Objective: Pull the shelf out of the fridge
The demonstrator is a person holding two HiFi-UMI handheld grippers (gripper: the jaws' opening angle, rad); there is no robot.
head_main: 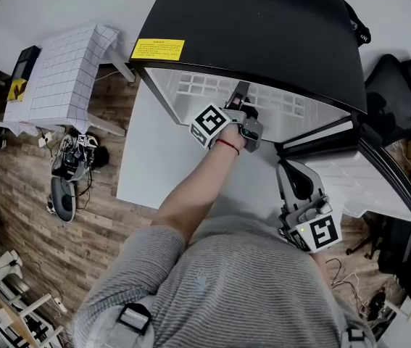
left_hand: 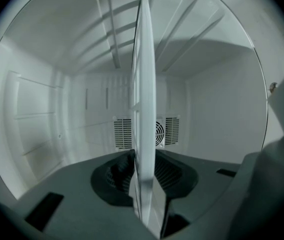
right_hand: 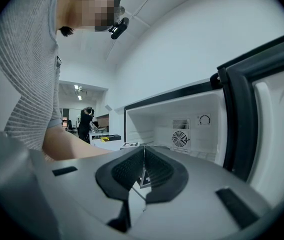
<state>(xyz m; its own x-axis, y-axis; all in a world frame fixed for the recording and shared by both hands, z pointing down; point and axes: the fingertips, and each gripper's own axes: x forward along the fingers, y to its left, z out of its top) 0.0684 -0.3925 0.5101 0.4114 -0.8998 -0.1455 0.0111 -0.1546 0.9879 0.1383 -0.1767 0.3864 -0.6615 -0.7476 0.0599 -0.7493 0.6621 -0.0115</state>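
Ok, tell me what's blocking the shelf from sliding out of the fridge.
Nothing visible does. The shelf sits between the jaws of the left gripper, and the door stands wide open at the right.

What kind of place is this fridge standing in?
Probably an office or lab, not a home kitchen: the fridge stands near an office chair, and loose cables lie on the wood floor.
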